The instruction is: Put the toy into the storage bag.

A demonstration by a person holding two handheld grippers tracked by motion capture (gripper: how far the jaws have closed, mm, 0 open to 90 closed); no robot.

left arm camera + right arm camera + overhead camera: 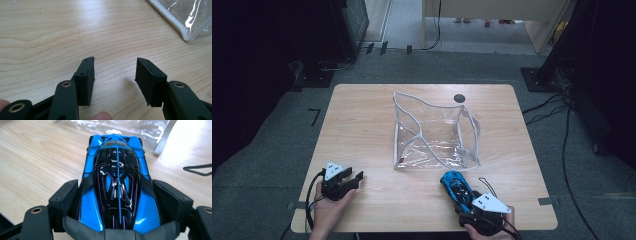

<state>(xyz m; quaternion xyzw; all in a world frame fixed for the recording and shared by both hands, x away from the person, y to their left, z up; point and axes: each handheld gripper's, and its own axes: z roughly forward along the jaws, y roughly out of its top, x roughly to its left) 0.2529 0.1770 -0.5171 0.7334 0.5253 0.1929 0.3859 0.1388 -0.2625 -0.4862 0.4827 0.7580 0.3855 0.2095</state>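
High view: the right hand-held gripper [463, 196] sits at five o'clock on the surface [362, 130], clamped on a blue toy car [455, 185] whose nose points at the clear bag [434, 132] just beyond it at centre. Best play, I'd judge: lift the car clear of the bag's white rim, then lower it nose-first through the open top. The left hand-held gripper [353, 178] rests at seven o'clock, aimed toward three.

Left gripper view: jaws apart, nothing between them, bare wood below, bag corner at one o'clock.

Right gripper view: both pads press the car's flanks, wrist low and level, bag at twelve.
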